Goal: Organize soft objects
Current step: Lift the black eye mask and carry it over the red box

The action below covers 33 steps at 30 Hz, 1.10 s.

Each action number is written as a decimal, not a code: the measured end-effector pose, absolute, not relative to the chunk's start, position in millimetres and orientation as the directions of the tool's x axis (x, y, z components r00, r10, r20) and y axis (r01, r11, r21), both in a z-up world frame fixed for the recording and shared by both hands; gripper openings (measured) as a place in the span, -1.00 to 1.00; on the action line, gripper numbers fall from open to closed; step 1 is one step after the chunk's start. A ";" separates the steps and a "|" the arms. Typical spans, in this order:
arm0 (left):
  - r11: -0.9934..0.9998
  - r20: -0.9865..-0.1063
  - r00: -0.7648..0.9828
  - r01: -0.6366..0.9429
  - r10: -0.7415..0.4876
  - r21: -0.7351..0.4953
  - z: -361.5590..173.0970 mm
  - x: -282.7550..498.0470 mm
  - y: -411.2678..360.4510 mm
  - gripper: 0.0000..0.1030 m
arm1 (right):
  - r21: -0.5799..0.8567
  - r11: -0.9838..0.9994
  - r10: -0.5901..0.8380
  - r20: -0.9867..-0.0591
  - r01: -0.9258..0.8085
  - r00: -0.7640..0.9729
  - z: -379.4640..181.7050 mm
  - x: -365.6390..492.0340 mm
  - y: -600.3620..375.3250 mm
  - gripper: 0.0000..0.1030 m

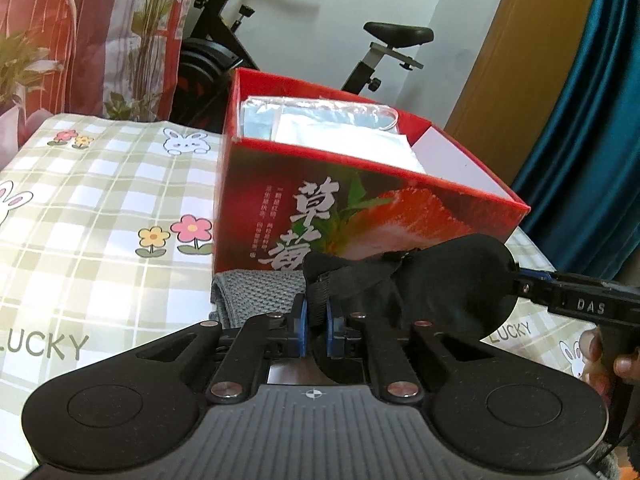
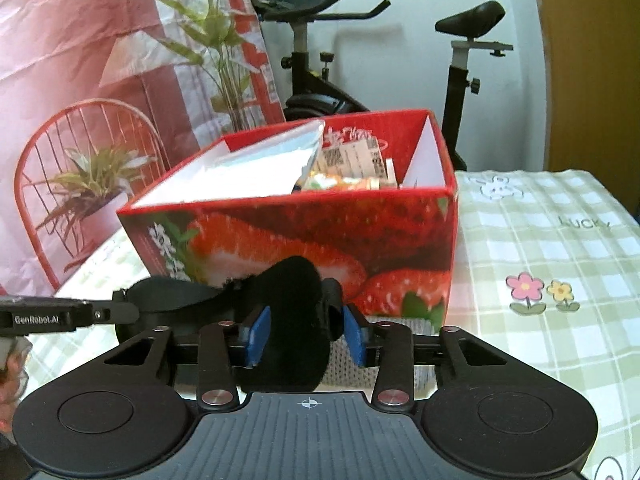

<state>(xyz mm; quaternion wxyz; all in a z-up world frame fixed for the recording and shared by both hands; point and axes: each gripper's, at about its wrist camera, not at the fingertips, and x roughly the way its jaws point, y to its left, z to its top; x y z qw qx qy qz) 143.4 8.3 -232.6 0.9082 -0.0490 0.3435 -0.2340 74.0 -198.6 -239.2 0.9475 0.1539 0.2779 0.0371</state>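
hanging between both grippers in front of the red strawberry box [image 1: 360,216], the black sleep mask [image 1: 460,280] looks soft, with a webbing strap. the left gripper [image 1: 316,320] clenches the strap; the right gripper [image 2: 306,332] grasps its fuzzy padded end above the grey knitted cloth [image 1: 256,292].

Both cameras sit low over the bench [image 1: 100,184], each looking forward along its own tool. The left wrist view faces the red strawberry box [image 1: 360,208] from close by, near one of its corners, and looks down into it a little. The right wrist view faces a long side of the same box [image 2: 304,236], just as near, with the bench edge to its right. Both views share the box, the black eye mask [image 1: 452,284] and the exercise bike [image 2: 320,52] behind.
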 end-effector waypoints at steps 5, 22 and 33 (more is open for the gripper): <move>0.878 -0.577 0.668 0.416 -0.471 -0.235 -226.4 139.4 7.3 -0.83 | 0.313 0.950 0.169 -0.512 0.000 0.842 -231.9 74.9 -199.7 -0.82; 0.863 -0.354 0.788 0.476 -0.503 -0.168 -142.2 150.4 6.4 -0.83 | 0.260 0.963 0.156 -0.315 -0.073 0.936 -130.5 85.0 -216.4 -0.84; 0.893 -0.324 0.838 0.448 -0.438 -0.049 -115.2 219.2 -27.3 -0.83 | 0.165 0.986 0.039 -0.280 0.008 0.959 -112.7 151.9 -222.6 -0.84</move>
